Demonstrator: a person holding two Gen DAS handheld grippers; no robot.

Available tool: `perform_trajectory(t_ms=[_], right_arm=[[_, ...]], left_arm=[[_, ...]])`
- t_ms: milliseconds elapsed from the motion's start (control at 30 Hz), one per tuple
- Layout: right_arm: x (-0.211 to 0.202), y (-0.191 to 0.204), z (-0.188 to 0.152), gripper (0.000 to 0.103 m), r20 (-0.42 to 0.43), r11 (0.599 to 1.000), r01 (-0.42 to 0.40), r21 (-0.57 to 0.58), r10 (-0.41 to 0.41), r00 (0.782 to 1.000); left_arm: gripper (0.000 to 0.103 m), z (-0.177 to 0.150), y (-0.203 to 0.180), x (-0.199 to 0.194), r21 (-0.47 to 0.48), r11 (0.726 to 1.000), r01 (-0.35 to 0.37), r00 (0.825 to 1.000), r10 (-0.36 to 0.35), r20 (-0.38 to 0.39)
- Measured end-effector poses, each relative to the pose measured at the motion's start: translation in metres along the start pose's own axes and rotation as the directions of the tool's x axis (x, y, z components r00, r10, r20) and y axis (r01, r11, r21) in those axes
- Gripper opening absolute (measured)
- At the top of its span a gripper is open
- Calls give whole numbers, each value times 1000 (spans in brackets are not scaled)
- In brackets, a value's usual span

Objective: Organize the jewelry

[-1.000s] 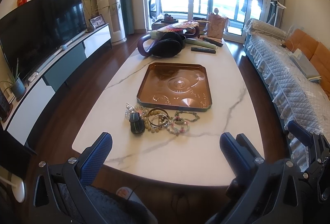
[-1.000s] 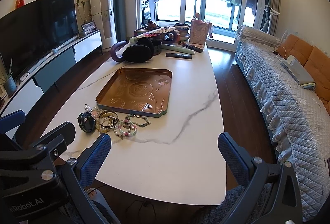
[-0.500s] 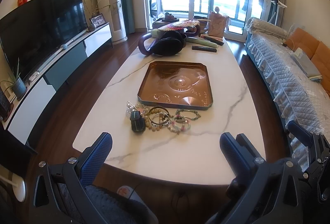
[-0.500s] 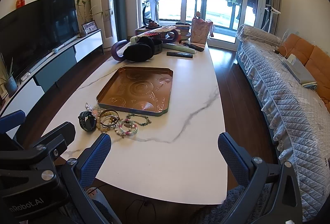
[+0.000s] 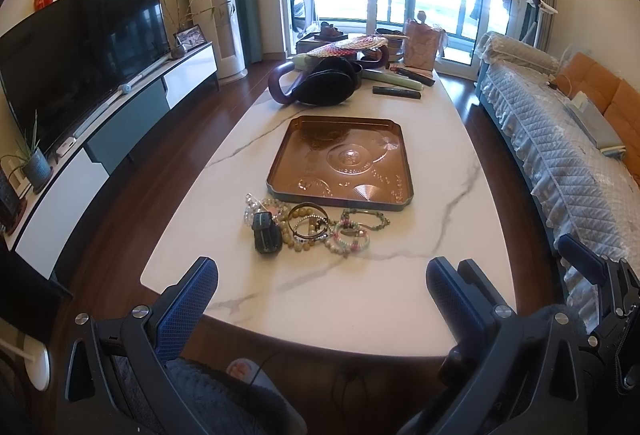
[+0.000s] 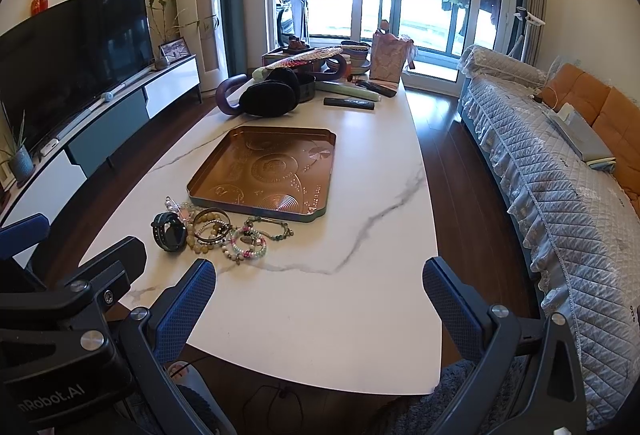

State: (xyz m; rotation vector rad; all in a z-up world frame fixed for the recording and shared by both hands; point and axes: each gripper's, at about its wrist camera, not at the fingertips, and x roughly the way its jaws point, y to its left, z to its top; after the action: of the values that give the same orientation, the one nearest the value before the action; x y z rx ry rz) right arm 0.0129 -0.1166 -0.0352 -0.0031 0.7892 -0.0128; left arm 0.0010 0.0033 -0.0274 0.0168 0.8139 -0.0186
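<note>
Waiting untouched beside the empty copper tray (image 5: 340,159), the jewelry pile (image 5: 308,227) remains unsorted; both grippers' jaws gape apart, holding nothing.

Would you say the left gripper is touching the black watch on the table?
Apart. The left wrist view shows bare marble table between the open left gripper and the black watch.

I am holding my left claw (image 5: 322,277) level and pointing forward, its two blue-padded fingers (image 5: 188,301) spread wide apart with nothing between them. I am holding my right claw (image 6: 320,277) the same way, jaws gaping and gripping nothing. Both are hanging side by side at about the same height, the left claw's body showing at the right view's lower left edge.
</note>
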Motion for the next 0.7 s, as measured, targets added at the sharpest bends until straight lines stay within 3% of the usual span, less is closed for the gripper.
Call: perform_trajectory(t_ms=[700], right_arm=[[19, 6, -18, 103, -36, 1000, -30, -6, 30, 999]], left_arm=[[103, -23, 10, 25, -11, 1000, 1, 999, -1, -32]])
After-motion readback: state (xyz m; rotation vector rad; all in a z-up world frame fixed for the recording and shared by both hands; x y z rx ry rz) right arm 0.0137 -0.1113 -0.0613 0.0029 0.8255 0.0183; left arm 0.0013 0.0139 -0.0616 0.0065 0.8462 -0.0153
